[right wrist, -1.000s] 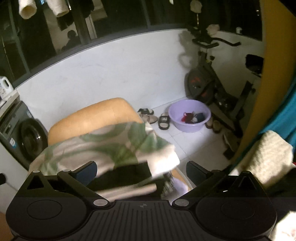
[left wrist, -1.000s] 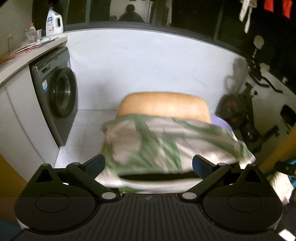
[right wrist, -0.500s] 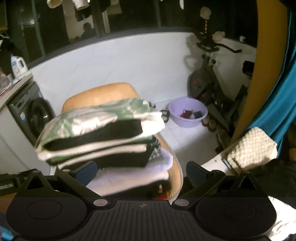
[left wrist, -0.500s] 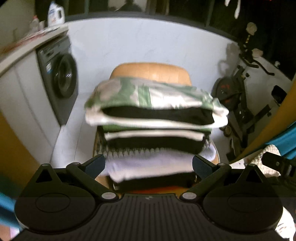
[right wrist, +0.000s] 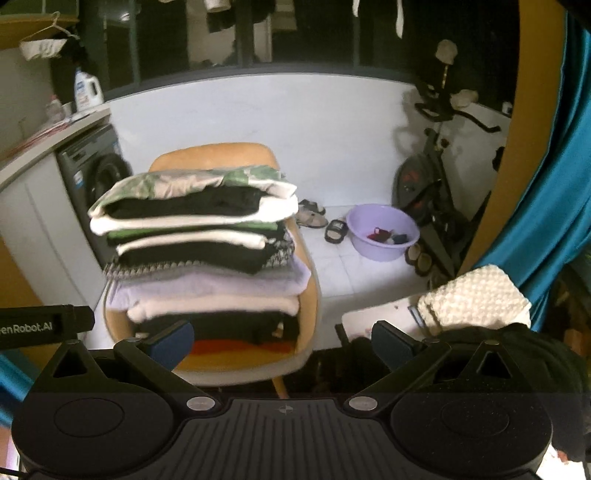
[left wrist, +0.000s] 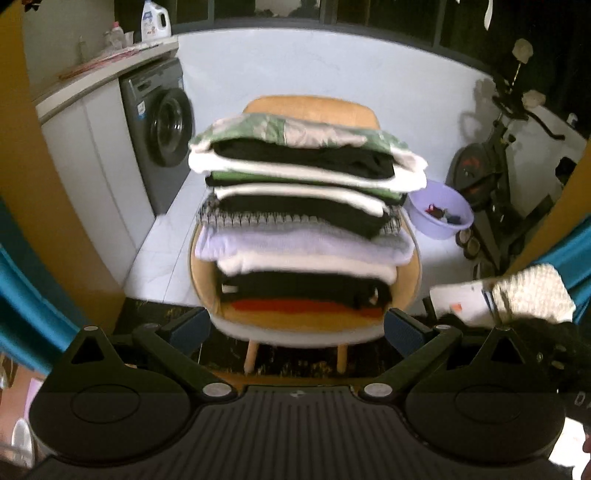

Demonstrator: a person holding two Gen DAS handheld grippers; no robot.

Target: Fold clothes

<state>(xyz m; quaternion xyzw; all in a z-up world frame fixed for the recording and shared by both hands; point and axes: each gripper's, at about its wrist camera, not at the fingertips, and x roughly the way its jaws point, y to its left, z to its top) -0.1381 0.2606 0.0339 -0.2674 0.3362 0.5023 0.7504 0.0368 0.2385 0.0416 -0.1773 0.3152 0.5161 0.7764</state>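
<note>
Left gripper (left wrist: pixel 295 328): jaws spread wide, nothing between the blue pads (left wrist: pixel 190 328). Held back from the chair, short of its front edge.

Right gripper (right wrist: pixel 282 341): jaws also wide, empty. Its left pad (right wrist: pixel 171 343) overlaps the stack's lower front corner in the view; contact cannot be told. The left gripper's body shows at the left edge of the right view, level with the chair seat.

Just right of both grippers: a cream knit cloth (right wrist: pixel 472 299) lying on a white surface (right wrist: pixel 373 319), dark fabric (right wrist: pixel 524 350) heaped at its near edge.

Stack (left wrist: pixel 306 206) of folded clothes sits on the seat of a tan chair (left wrist: pixel 310 107), filling it edge to edge. From the bottom: a red-orange layer, black, cream, pale lilac knit, a black-and-white patterned piece, black, white, green, then the green-and-white print garment (left wrist: pixel 295 131) on top, folded around a black one. The top piece overhangs the stack on the right side. Chair back rises just behind the top layer.

Right of the chair, on the tiled floor: a lilac basin (right wrist: pixel 382 230) with small items inside, sandals (right wrist: pixel 312 216) beside it.

Farther: washer (left wrist: pixel 160 129) under a counter at left, detergent bottle (left wrist: pixel 155 18) on the counter's far end, exercise bike (right wrist: pixel 432 184) at right against the white wall.
</note>
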